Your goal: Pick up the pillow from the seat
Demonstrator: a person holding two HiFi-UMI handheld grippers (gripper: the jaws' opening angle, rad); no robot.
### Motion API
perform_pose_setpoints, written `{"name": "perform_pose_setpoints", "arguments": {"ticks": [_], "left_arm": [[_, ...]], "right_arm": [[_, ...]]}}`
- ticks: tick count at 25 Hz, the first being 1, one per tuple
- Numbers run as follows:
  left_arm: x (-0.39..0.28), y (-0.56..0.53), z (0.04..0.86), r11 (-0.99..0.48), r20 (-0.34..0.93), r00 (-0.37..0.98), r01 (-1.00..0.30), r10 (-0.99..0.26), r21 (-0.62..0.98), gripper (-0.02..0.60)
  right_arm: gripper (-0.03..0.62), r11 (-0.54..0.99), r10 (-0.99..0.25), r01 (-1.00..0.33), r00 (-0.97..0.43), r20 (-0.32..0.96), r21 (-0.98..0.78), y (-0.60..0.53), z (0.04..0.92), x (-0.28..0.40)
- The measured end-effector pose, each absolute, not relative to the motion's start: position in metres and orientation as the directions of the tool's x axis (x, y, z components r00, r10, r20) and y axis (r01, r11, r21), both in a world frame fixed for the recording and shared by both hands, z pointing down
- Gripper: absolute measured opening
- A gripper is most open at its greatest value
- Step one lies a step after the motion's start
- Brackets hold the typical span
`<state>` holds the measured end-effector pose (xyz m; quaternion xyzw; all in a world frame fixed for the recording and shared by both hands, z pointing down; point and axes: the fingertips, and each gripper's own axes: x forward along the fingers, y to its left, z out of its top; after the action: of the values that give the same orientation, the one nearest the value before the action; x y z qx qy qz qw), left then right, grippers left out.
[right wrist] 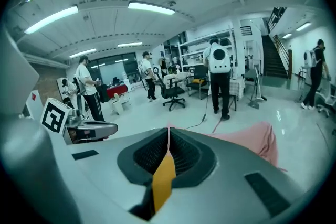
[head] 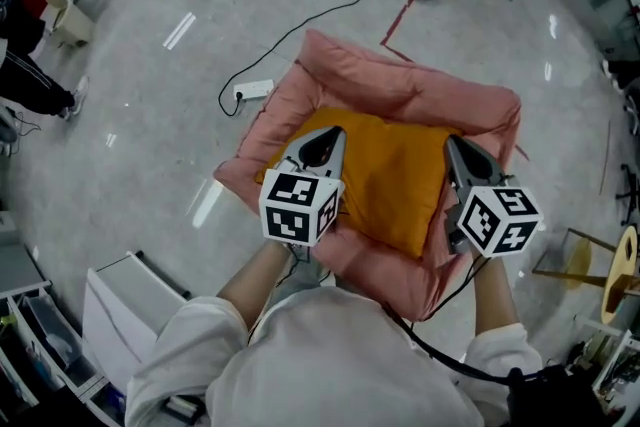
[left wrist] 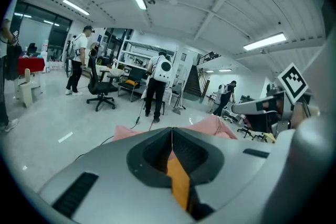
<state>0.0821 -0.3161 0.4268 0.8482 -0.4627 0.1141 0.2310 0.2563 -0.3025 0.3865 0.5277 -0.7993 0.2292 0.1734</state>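
Pillow [head: 385,177], at middle of seat [head: 400,85], is being pinched by left gripper [head: 325,141] & right gripper [head: 455,151], both clamped on thin edge fabric only, so it could be getting pulled free when pillow's weight is being lifted.

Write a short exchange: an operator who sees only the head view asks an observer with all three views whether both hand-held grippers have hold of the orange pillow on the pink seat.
Operator: Does the left hand-held gripper grip the pillow?
Observer: Yes. In its own view the jaws are shut on a fold of orange fabric.
Operator: And the right hand-held gripper?
Observer: Its view shows the same: jaws shut, with orange fabric pinched between them.
Operator: What lies beyond the seat that I miss?
Observer: A person stands there, back turned to both grippers.
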Motion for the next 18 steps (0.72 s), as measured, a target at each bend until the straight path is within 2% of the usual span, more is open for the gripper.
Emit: {"name": "perform_pose_setpoints", "arguments": {"ticks": [9,10,11,12,15,18], "left_arm": [[0.072,-0.344,0.440,-0.400,0.423,0.506,-0.860,-0.752,0.318,0.014],[0.071,-0.341,0.448,-0.383,0.437,0.499,-0.863,-0.748,0.330,0.037],[0.070,-0.338,0.457,-0.363,0.454,0.492,-0.866,-0.743,0.344,0.096],[0.070,-0.334,0.468,-0.342,0.474,0.484,-0.869,-0.736,0.356,0.126],[0.068,-0.319,0.504,-0.272,0.542,0.454,-0.882,-0.707,0.385,0.142],[0.070,-0.295,0.541,-0.177,0.606,0.428,-0.886,-0.670,0.429,0.218]], "right_arm": [[0.032,0.480,-0.680,-0.865,-0.471,0.561,-0.145,-0.360,0.424,0.222],[0.032,0.494,-0.666,-0.857,-0.483,0.568,-0.148,-0.365,0.433,0.218],[0.034,0.511,-0.651,-0.847,-0.492,0.577,-0.147,-0.370,0.442,0.215],[0.034,0.527,-0.636,-0.838,-0.499,0.589,-0.141,-0.376,0.452,0.213],[0.043,0.576,-0.584,-0.810,-0.505,0.636,-0.115,-0.388,0.489,0.207],[0.111,0.613,-0.520,-0.782,-0.508,0.687,-0.114,-0.392,0.529,0.205]]}}
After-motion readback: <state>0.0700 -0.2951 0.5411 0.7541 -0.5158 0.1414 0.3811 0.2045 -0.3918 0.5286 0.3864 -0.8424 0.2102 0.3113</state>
